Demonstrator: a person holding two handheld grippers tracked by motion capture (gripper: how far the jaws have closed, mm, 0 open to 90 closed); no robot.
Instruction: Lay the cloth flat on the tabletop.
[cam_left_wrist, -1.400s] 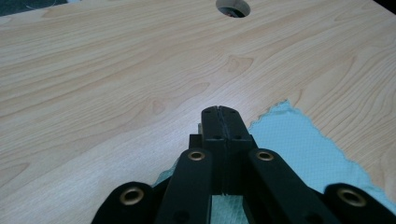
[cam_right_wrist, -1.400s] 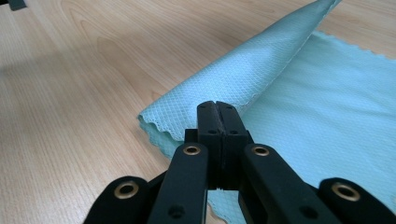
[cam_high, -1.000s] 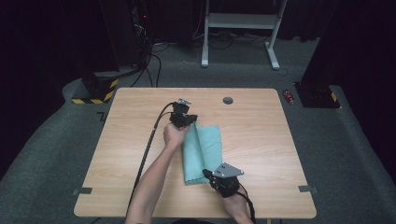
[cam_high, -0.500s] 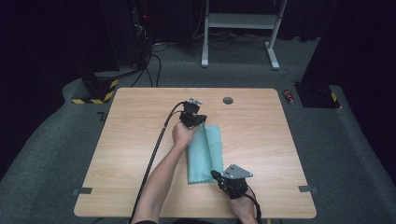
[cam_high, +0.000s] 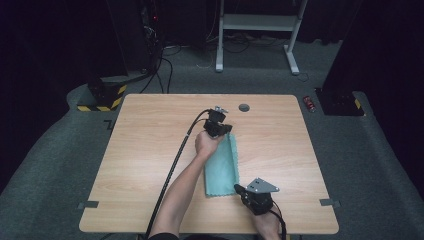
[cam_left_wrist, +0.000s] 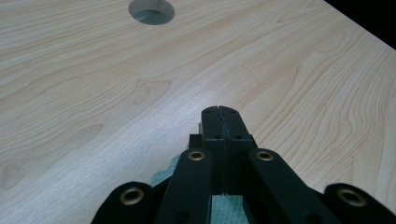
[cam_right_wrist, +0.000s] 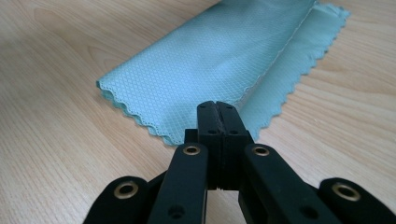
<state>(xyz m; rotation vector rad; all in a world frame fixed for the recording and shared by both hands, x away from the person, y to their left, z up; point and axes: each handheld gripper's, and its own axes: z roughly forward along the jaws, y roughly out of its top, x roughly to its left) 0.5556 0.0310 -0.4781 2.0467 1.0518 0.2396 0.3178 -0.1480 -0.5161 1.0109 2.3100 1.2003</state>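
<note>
A folded teal cloth (cam_high: 221, 167) lies lengthwise mid-tabletop (cam_high: 150, 150), its long axis running between the left tool (cam_high: 223, 131), clamping its far end, and the right tool (cam_high: 239, 189), closed at its near edge

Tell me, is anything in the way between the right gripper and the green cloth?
Nothing visible is. The right gripper, jaws shut, sits right at the near scalloped edge of the folded cloth, with only bare table around.

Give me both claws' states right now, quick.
Left claw: shut, at the far end of the teal cloth; whether it pinches the cloth cannot be told.
Right claw: shut, at the cloth's near edge; grip cannot be told.
</note>
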